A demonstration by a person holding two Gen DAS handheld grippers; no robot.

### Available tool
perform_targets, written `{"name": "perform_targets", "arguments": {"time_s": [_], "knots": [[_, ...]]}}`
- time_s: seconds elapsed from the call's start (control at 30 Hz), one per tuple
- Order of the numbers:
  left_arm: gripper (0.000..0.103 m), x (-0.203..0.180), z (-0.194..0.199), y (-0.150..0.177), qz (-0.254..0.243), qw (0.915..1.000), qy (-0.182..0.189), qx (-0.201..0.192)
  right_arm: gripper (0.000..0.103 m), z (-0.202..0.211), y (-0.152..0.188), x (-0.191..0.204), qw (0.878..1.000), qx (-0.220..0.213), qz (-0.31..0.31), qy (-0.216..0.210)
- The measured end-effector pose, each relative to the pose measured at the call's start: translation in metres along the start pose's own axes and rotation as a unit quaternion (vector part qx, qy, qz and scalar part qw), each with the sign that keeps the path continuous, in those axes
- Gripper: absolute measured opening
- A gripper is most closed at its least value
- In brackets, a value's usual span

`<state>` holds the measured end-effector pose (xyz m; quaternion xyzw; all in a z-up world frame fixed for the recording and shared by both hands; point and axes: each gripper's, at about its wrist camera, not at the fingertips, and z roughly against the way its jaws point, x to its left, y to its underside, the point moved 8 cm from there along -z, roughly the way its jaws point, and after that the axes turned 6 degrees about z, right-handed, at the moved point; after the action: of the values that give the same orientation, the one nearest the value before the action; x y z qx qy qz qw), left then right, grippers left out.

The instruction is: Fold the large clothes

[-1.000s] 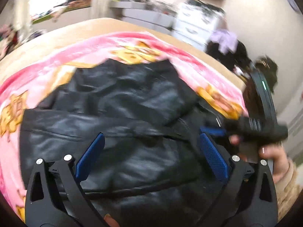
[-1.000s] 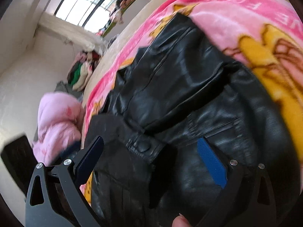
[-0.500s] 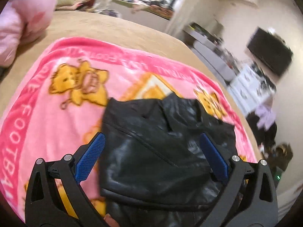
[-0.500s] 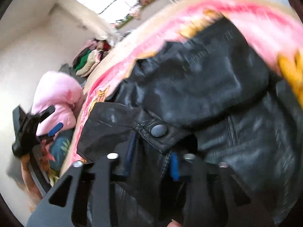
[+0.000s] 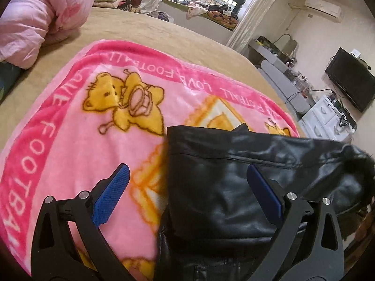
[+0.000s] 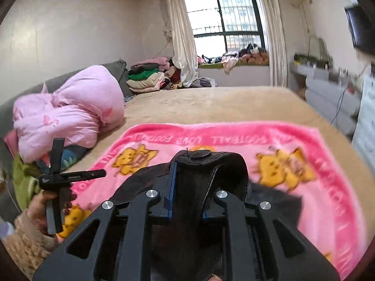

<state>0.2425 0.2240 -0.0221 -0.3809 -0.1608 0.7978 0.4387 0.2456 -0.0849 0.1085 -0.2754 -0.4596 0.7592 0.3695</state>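
Here, right gripper [image 6: 186, 187] clamps jacket tab [image 6: 206, 164] — left gripper [image 5: 187, 187] gapes.

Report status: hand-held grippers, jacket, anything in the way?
Left hand-held gripper open, empty. Right hand-held gripper shut on black leather jacket. Nothing obstructing on pink blanket.

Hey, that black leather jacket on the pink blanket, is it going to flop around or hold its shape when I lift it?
The black leather jacket will probably drape in heavy, broad folds, not crisp ones. The snap tab pinched in the right gripper arches without collapsing, so it seems fairly stiff. Its glossy surface could slip on the pink blanket.
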Motion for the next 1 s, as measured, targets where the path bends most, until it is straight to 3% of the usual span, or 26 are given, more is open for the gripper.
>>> {"name": "perform_targets", "arguments": {"time_s": [0.17, 0.23, 0.37, 0.5, 0.67, 0.93, 1.0], "knots": [[0.094, -0.022, -0.019, 0.014, -0.035, 0.9993, 0.013, 0.007, 0.013, -0.012, 0.033, -0.033, 0.999, 0.038, 0.003, 0.039], [0.091, -0.033, -0.028, 0.024, -0.067, 0.9976, -0.001, 0.015, 0.013, -0.018, 0.049, -0.041, 0.998, 0.051, 0.0, 0.047], [0.058, -0.045, -0.043, 0.041, -0.093, 0.9951, 0.005, 0.033, 0.013, -0.034, 0.078, -0.052, 0.995, 0.08, -0.018, 0.056], [0.038, -0.05, -0.057, 0.054, -0.101, 0.9932, 0.021, 0.054, 0.013, -0.039, 0.091, -0.058, 0.994, 0.09, -0.03, 0.06], [0.037, -0.039, -0.089, 0.082, -0.106, 0.9869, -0.009, 0.121, 0.013, -0.046, 0.104, -0.06, 0.992, 0.109, -0.031, 0.062], [0.037, -0.036, -0.095, 0.089, -0.12, 0.9852, -0.024, 0.12, 0.014, -0.063, 0.13, -0.073, 0.983, 0.153, -0.059, 0.083], [0.037, -0.035, -0.095, 0.09, -0.118, 0.9854, -0.021, 0.121, 0.021, -0.061, 0.135, -0.076, 0.981, 0.16, -0.069, 0.085]]}}
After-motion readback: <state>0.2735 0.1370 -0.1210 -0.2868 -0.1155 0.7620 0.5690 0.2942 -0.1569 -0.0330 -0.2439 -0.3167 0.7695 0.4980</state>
